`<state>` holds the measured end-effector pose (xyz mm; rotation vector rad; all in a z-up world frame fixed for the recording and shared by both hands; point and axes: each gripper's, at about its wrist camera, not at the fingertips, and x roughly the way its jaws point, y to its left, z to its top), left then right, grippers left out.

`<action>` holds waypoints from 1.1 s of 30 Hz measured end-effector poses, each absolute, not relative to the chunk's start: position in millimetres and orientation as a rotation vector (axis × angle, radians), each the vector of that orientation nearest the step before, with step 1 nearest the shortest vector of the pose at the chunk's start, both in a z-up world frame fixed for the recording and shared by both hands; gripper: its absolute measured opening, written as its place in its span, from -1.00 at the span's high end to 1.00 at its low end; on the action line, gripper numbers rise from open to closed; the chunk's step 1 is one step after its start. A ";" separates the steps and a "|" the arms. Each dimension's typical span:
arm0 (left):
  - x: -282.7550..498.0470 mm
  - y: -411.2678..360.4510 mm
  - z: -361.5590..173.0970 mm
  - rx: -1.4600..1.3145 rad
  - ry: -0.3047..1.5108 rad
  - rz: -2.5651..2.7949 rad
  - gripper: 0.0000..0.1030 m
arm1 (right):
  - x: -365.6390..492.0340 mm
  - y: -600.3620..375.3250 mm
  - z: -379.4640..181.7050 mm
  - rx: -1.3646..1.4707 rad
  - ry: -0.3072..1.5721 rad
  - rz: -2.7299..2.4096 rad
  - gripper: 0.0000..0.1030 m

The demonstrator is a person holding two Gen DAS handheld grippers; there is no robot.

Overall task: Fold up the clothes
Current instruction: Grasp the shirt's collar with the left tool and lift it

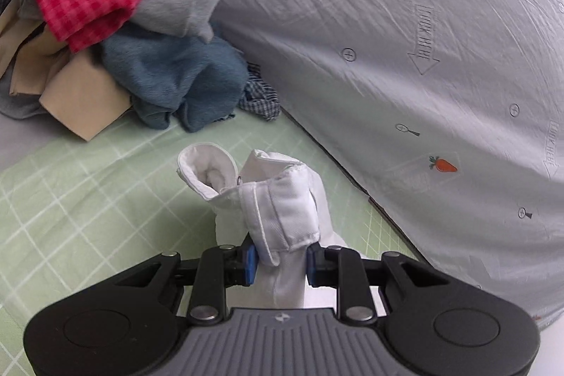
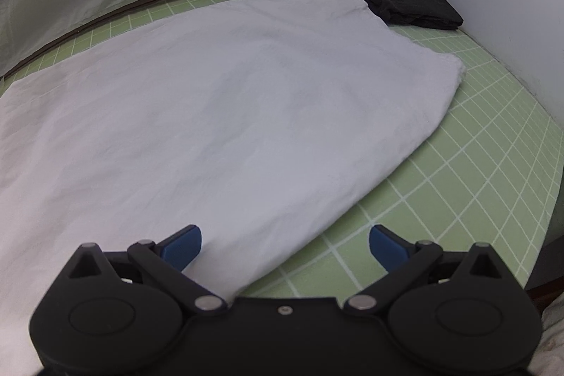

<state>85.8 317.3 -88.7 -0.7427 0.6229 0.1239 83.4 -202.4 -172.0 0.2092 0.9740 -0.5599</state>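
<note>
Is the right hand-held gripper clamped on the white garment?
No, the right hand-held gripper is open, its blue pads spread wide over the white garment.

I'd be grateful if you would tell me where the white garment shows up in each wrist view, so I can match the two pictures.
Left wrist view: a bunched end of the white garment stands at lower centre, clamped in the left gripper.
Right wrist view: it lies spread flat across the centre and left, its near edge between the open fingers of the right gripper.
Shared landmark: the green grid mat.
</note>
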 end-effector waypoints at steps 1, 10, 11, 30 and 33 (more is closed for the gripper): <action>87.1 310.1 -85.7 -0.726 0.624 0.112 0.47 | 81.3 -206.3 -172.7 0.217 0.974 -0.561 -0.99; 102.4 228.7 -64.1 -0.629 0.623 0.001 0.48 | 69.6 -258.1 -170.7 0.250 0.966 -0.568 -0.99; 104.6 217.4 -64.3 -0.625 0.629 -0.015 0.48 | 68.7 -265.0 -170.0 0.251 0.965 -0.569 -0.99; 138.4 9.7 -177.6 -0.259 1.072 -0.111 -0.05 | 76.1 -386.5 -169.0 0.268 0.969 -0.609 -0.99; 139.2 0.8 -175.3 -0.284 1.088 -0.125 -0.41 | 82.8 -393.6 -167.7 0.267 0.967 -0.599 -0.99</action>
